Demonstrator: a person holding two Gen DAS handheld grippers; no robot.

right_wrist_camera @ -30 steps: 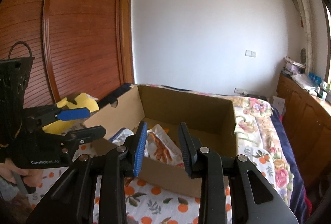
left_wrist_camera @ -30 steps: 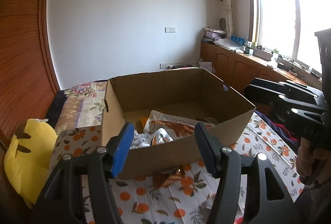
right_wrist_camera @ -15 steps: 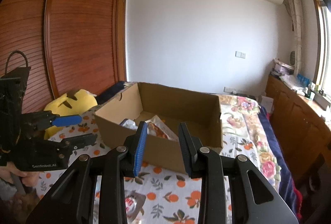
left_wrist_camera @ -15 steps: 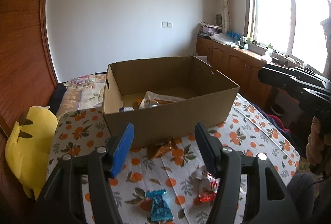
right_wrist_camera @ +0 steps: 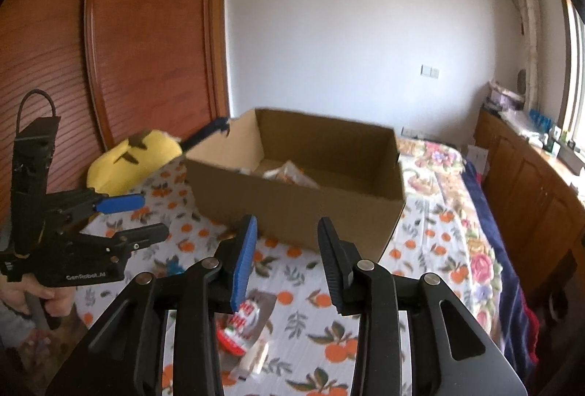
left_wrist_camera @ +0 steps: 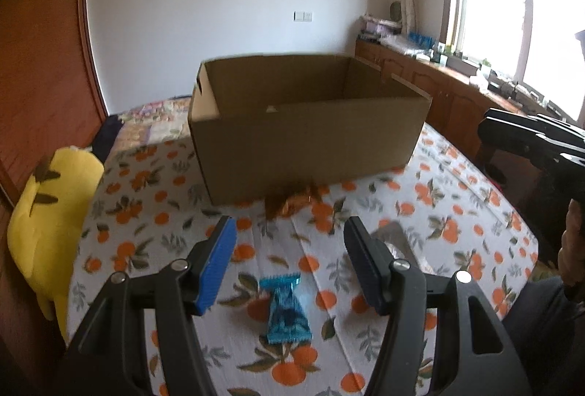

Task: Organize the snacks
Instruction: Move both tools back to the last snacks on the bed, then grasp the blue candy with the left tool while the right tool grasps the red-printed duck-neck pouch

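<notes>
A brown cardboard box [left_wrist_camera: 310, 147] stands open on the orange-print tablecloth; it also shows in the right wrist view [right_wrist_camera: 303, 198], with snack packets inside. My left gripper [left_wrist_camera: 290, 264] is open and empty above a blue snack packet [left_wrist_camera: 287, 308]. A brown wrapper [left_wrist_camera: 292, 202] lies at the box's front wall. A clear packet [left_wrist_camera: 398, 242] lies beside the right finger. My right gripper [right_wrist_camera: 287, 262] is open and empty above a red-and-white snack packet [right_wrist_camera: 243, 326]. The left gripper shows at the left of the right wrist view [right_wrist_camera: 124, 220].
A yellow plush toy [left_wrist_camera: 51, 213] lies at the table's left edge, next to a wooden wardrobe [right_wrist_camera: 109, 49]. A bed with a floral cover [right_wrist_camera: 449, 195] stands behind the box. Wooden cabinets [right_wrist_camera: 530, 184] run along the right wall under a window.
Both grippers have pulled back and away from the box. The box looks smaller, and loose packets on the tablecloth have come into view below the fingers.
</notes>
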